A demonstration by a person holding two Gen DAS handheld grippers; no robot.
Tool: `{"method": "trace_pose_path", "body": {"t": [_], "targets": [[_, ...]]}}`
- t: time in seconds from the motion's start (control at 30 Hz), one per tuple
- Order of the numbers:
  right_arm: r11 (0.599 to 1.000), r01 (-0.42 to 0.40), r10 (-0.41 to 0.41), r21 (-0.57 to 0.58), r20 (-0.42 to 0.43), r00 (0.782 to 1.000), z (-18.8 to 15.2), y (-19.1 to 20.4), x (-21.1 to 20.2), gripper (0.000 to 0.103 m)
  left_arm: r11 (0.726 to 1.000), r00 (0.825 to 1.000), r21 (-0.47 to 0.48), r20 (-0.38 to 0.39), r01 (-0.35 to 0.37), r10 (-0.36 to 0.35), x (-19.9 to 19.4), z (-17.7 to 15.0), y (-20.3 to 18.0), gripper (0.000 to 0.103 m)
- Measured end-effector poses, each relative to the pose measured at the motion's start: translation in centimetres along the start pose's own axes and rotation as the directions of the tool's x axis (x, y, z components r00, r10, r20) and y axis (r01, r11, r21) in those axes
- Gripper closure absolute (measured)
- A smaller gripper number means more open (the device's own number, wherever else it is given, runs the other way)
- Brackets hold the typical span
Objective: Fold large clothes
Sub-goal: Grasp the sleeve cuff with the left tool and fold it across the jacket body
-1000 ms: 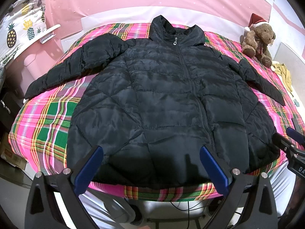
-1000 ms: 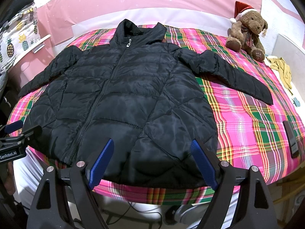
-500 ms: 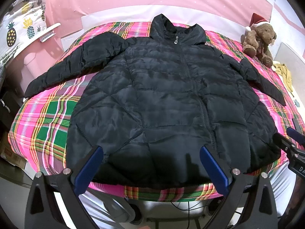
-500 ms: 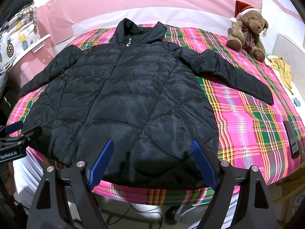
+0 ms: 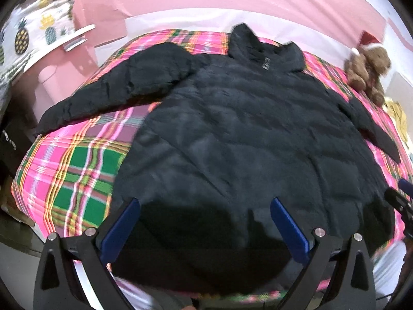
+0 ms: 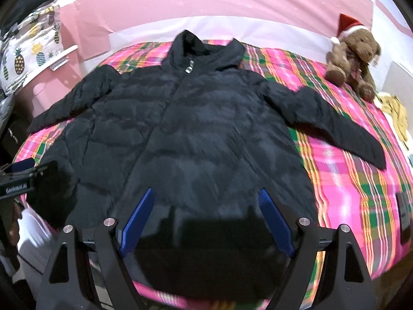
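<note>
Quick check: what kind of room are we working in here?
Most likely a bedroom: the black jacket lies spread on a bed with a plaid cover, a teddy bear sits at its far corner, and pineapple-print fabric hangs left.

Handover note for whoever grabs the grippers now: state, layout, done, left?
Left gripper: open, empty, over the hem, left of the zip.
Right gripper: open, empty, over the hem, right of the zip.
Black puffer jacket: flat, front up, zipped, on the plaid bedspread, collar at the far side, both sleeves spread out.
Teddy bear sits at the far right corner, clear of the jacket.
Done: jacket laid out.
Left: every fold; no sleeve or side is turned in yet.
</note>
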State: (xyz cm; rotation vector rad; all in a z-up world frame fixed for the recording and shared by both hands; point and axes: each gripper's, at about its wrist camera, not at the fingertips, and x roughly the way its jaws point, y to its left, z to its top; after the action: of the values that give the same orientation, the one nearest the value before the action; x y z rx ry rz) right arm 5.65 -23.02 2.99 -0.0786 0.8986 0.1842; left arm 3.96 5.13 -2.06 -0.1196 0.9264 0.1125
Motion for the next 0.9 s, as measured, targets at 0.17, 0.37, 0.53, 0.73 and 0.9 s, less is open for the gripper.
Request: {"method": "trace_pose_path", "body": {"t": [0.17, 0.37, 0.53, 0.73, 0.9], "targets": [[0.998, -0.039, 0.040, -0.050, 0.017, 0.999, 3.0, 1.9, 2.4, 0.020, 0.990, 1.000, -0.142, 0.012, 0.014, -0.012, 2.5, 2.8, 5.2, 0.003], [0.990, -0.099, 0.102, -0.100, 0.018, 0.995, 6.0, 4.3, 5.8, 0.020, 0.961, 0.993, -0.265, 0.067, -0.077, 0.098, 4.1, 5.8, 11.5, 0.006], [0.983, -0.120, 0.120, -0.136, -0.010, 0.993, 7.6, 5.7, 9.0, 0.020, 0.931, 0.993, -0.357, 0.052, -0.079, 0.105, 6.7, 8.0, 16.6, 0.006], [0.979, -0.107, 0.103, -0.175, -0.028, 0.994, 8.4, 6.4, 11.5, 0.020, 0.879, 0.991, -0.464, 0.015, -0.112, 0.134, 10.7, 9.5, 22.2, 0.006], [0.979, -0.098, 0.090, -0.180, -0.047, 0.995, 8.8, 6.0, 13.4, 0.020, 0.831, 0.991, -0.543, -0.019, -0.119, 0.130, 13.7, 9.8, 25.5, 0.012]]}}
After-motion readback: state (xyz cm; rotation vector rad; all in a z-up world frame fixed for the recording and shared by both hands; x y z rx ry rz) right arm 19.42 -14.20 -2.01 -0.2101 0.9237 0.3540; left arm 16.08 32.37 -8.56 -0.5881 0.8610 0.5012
